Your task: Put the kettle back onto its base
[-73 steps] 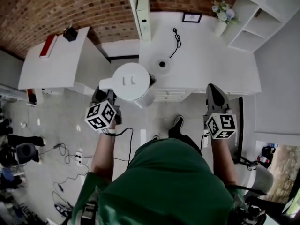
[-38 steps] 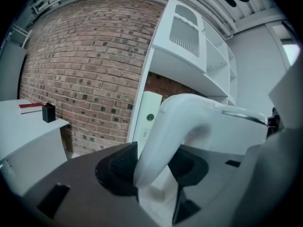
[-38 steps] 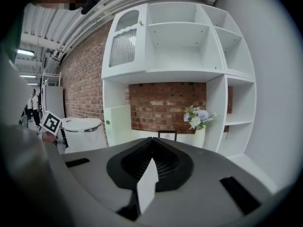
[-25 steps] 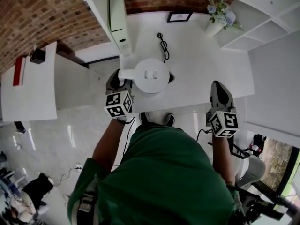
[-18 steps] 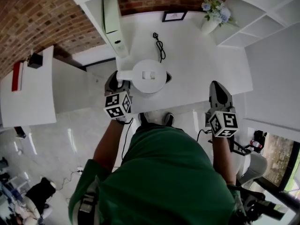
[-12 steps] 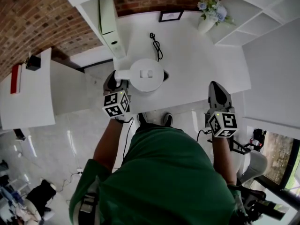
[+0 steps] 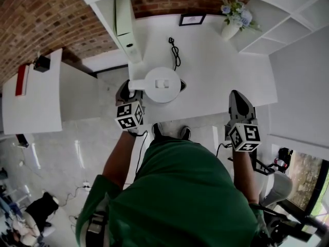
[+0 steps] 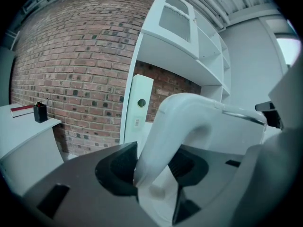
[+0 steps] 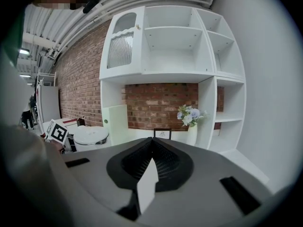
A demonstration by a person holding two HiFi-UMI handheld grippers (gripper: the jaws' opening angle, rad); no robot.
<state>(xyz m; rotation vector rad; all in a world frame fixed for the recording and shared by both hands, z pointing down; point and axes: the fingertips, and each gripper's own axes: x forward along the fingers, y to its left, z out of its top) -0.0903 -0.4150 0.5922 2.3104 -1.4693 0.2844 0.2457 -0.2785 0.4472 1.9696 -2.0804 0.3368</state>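
Note:
The white kettle [image 7: 162, 85] is on the white table [image 7: 221, 81] near its front left corner, lid up and spout to the right. My left gripper [image 7: 129, 91] is shut on its curved handle [image 8: 176, 126], which fills the gap between the dark pads in the left gripper view. The base is hidden; a black cord [image 7: 175, 50] runs from a plug toward the kettle's far side. My right gripper [image 7: 238, 103] hovers at the table's front edge, shut and holding nothing. In the right gripper view the kettle [image 9: 92, 135] shows at the far left.
A tall white panel [image 7: 123, 19] stands at the table's back left. A small picture frame [image 7: 191, 19] and a vase of flowers [image 7: 232, 18] stand against the brick wall. White shelving [image 7: 288, 19] is at the right. A separate white side table [image 7: 46, 94] stands left.
Three seconds ago the kettle hung left of the table's front with the round base and cord in plain sight. It now covers that spot. Over the last second nothing has visibly moved.

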